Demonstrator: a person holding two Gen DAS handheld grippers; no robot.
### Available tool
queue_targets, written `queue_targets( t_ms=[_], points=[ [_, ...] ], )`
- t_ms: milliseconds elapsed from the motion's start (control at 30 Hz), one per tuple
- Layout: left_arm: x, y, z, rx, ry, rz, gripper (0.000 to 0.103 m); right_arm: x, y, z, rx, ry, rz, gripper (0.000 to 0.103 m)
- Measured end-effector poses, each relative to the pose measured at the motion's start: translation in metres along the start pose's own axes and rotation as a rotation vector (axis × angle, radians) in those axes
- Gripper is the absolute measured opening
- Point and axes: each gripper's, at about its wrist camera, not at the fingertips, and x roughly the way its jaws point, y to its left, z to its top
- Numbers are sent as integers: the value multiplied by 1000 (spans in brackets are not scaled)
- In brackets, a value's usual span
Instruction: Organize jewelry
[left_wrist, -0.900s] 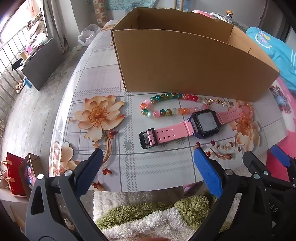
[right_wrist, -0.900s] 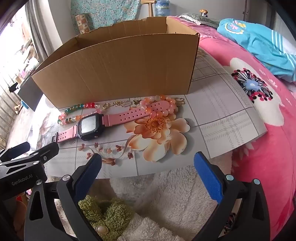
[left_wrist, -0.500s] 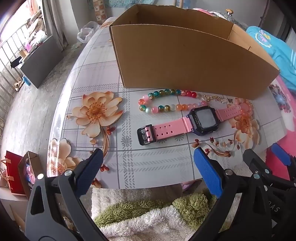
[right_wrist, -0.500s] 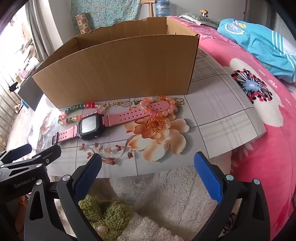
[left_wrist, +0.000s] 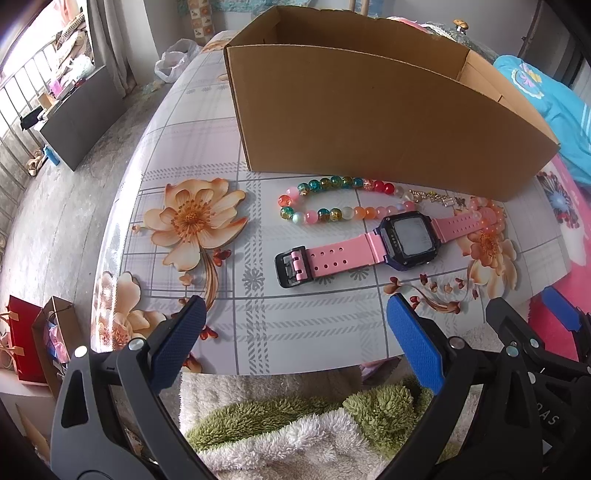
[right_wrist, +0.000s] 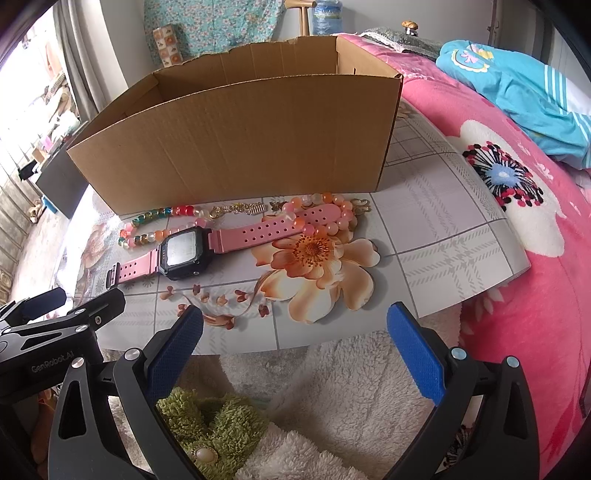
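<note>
Jaws wide on both grippers — left gripper (left_wrist: 295, 332), right gripper (right_wrist: 295, 332) — empty.

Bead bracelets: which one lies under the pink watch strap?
The peach-pink bead bracelet: the watch strap crosses its loop. The multicoloured bead bracelet lies clear, beside the buckle half.

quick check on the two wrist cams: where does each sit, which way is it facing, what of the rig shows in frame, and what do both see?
Left wrist: on the left gripper, angled down at the table edge; faces the pink watch and colourful bead bracelet; own open blue-padded fingers show, with the right gripper at lower right.
Right wrist: on the right gripper, angled down further right along the table; own open fingers show, the left gripper at lower left.
Shared: watch, bracelets, gold chain, cardboard box, fluffy white-and-green garment.
</note>
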Motion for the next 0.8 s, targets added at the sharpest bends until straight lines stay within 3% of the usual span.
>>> queue_targets(
  t_ms=[800],
  points=[
    [1,1,3,-4,-7,10,94,-1,2,3,-3,-3,-5,97]
  ],
)
